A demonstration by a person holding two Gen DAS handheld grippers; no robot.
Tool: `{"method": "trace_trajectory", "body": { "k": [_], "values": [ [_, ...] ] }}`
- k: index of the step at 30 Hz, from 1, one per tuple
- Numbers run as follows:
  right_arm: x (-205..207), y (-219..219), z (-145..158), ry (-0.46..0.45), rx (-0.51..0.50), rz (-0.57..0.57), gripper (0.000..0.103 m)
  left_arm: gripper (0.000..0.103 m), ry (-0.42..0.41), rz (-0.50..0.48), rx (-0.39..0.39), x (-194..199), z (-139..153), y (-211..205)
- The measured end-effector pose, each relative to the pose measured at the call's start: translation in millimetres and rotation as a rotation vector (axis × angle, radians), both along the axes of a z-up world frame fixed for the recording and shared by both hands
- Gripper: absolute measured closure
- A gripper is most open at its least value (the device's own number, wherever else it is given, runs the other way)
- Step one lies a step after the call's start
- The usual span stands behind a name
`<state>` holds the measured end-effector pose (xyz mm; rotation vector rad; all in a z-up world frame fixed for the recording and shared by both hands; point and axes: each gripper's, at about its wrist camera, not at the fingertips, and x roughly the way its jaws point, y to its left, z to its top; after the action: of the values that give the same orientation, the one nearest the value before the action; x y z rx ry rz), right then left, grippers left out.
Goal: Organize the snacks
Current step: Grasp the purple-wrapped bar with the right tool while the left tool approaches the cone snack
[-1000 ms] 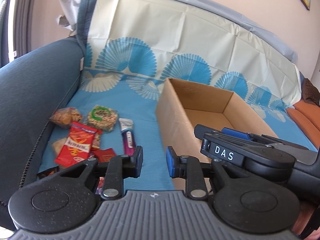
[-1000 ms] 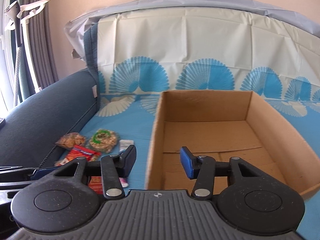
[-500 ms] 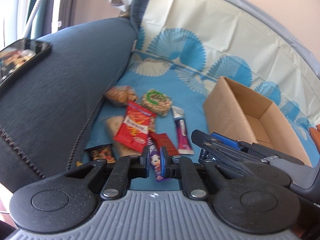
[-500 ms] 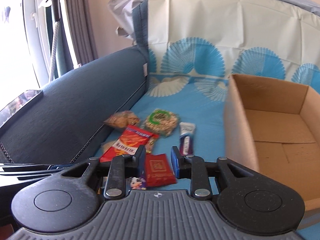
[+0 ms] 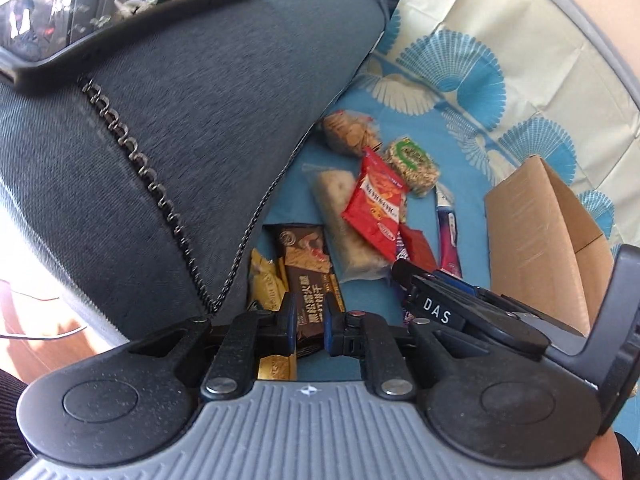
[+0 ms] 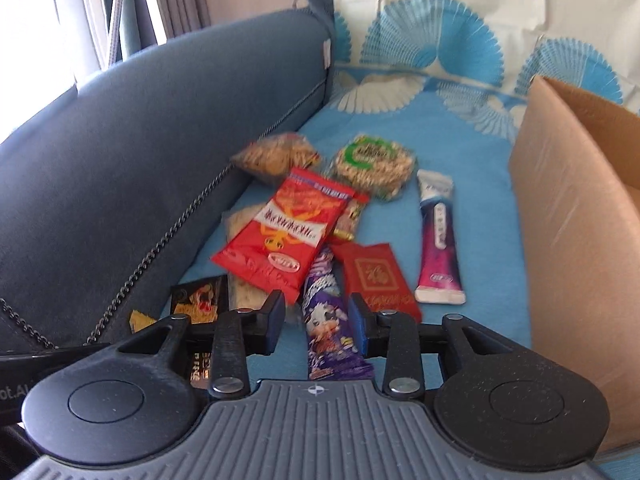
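- Left gripper point(image 5: 311, 322): fingers stand a narrow gap apart, having just been opening slightly; they hang over the brown chocolate bar point(image 5: 308, 268), which shows between them. Contact cannot be confirmed from this view; the pads appear clear of it.
- Right gripper point(image 6: 318, 322): fingers parted wider, having just been opening; the purple wrapper point(image 6: 326, 312) lies between them, pads apparently not pressing on it.
- Snacks lie in a loose pile on the blue sofa cover point(image 6: 472, 152), close to the grey armrest point(image 6: 120, 160).
- Red packet point(image 6: 280, 232) rests on top of a pale cracker pack point(image 5: 340, 208); a small red pouch point(image 6: 378, 280) lies just beside the purple wrapper.
- Pink tube point(image 6: 438, 240) lies apart, between the pile and the cardboard box point(image 6: 576, 232).
- Round cake point(image 6: 374, 164) and a clear bag of crisps point(image 6: 276, 156) sit at the far end of the pile.
- A yellow wrapper point(image 5: 264, 280) lies beside the chocolate bar, against the armrest.
- A phone point(image 5: 120, 12) rests on the armrest top.
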<state>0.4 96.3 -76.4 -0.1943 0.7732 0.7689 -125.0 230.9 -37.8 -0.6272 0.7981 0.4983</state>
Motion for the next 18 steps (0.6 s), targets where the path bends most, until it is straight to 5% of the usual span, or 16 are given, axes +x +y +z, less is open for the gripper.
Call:
{"method": "trace_trajectory", "body": {
  "k": [10, 14, 18],
  "values": [
    [2.7, 10.8, -17.7, 0.033, -0.1, 0.039, 0.062, 0.07, 0.113, 0.023, -0.119, 2.8, -29.0, 13.1],
    [1.7, 6.9, -19.5, 0.043, -0.099, 0.063, 0.074, 0.072, 0.134, 0.015, -0.104, 7.6, -34.7, 10.9],
    [-2.9, -2.5, -10.3, 0.018, -0.067, 0.077, 0.079, 0.085, 0.097, -0.004, -0.063, 12.2, -29.9, 4.9]
  ]
}}
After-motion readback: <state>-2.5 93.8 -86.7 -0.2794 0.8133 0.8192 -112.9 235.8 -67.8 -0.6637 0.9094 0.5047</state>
